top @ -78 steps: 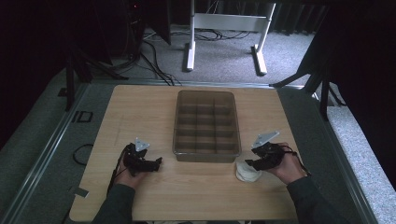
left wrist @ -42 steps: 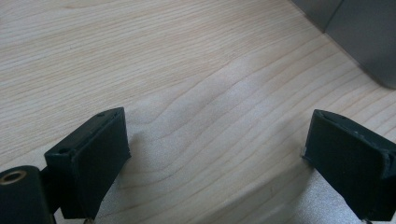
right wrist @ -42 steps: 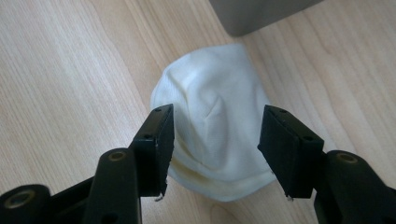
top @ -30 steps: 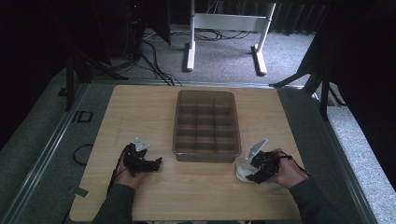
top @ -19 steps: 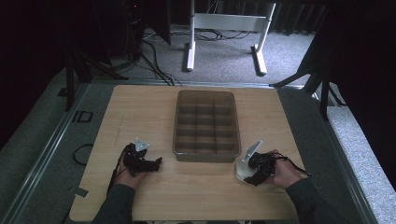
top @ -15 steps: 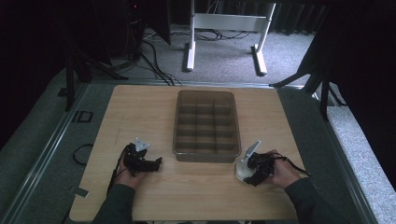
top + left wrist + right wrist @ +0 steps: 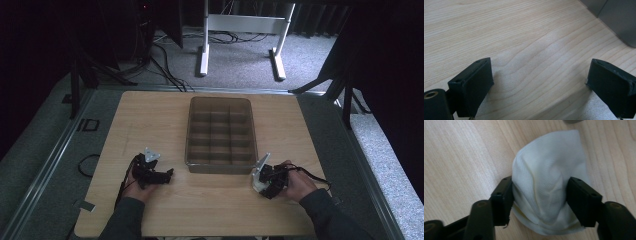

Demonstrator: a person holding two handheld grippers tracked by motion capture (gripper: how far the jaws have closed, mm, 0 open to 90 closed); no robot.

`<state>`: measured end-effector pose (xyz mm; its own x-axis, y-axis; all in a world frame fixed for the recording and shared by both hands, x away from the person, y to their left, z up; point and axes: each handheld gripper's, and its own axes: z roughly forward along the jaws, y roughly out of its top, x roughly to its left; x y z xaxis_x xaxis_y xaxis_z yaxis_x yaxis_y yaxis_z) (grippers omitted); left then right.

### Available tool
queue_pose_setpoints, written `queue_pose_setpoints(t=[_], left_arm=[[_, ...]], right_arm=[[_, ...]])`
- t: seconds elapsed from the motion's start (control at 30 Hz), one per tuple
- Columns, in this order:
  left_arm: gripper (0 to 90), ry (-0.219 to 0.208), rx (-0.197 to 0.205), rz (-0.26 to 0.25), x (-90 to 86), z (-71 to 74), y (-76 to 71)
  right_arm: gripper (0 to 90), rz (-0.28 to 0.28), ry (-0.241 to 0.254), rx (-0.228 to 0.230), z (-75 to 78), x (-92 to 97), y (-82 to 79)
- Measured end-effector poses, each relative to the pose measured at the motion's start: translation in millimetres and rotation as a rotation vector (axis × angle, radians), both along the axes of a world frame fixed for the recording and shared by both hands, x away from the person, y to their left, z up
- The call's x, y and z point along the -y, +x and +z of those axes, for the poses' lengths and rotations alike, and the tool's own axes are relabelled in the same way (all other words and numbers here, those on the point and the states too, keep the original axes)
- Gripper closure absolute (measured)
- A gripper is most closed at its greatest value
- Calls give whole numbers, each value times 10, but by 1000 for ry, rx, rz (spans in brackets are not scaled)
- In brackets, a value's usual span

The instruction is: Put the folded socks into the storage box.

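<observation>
White cloth wad (image 7: pixel 549 192) pinched btwn right claw (image 7: pixel 540 200) pads, just closing; left claw (image 7: pixel 539 82) wide open, empty.

Compartment box (image 7: pixel 220 134) blocks mid-table (bare tabletop (image 7: pixel 150 115) either side).

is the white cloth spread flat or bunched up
Bunched up. The white cloth bulges in creased folds between the jaws of the right claw, which press its sides on the table.

1. A light wooden table (image 7: pixel 150 125) carries everything.
2. A grey compartment tray (image 7: pixel 220 167) sits at its middle.
3. A white bundled cloth (image 7: pixel 549 185) lies near the tray's near right corner, on the wood.
</observation>
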<state>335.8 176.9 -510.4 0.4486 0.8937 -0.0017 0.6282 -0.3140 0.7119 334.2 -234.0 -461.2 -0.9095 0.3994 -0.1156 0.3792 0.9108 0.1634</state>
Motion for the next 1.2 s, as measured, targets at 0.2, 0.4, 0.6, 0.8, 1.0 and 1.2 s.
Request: queue_pose_setpoints(t=[0.2,0.4,0.6,0.8,1.0,1.2], left_arm=[[66,0,0,0,0,0,0],[66,0,0,0,0,0,0],[66,0,0,0,0,0,0],[66,0,0,0,0,0,0],[66,0,0,0,0,0,0],[66,0,0,0,0,0,0]], right_arm=[[494,2,-2,16,11,17,10],[579,2,9,24,26,51,27],[629,-2,29,23,59,112,45],[644,-12,43,16,96,167,40],[651,-10,52,8,134,201,36],[652,-8,55,10,178,196,24]])
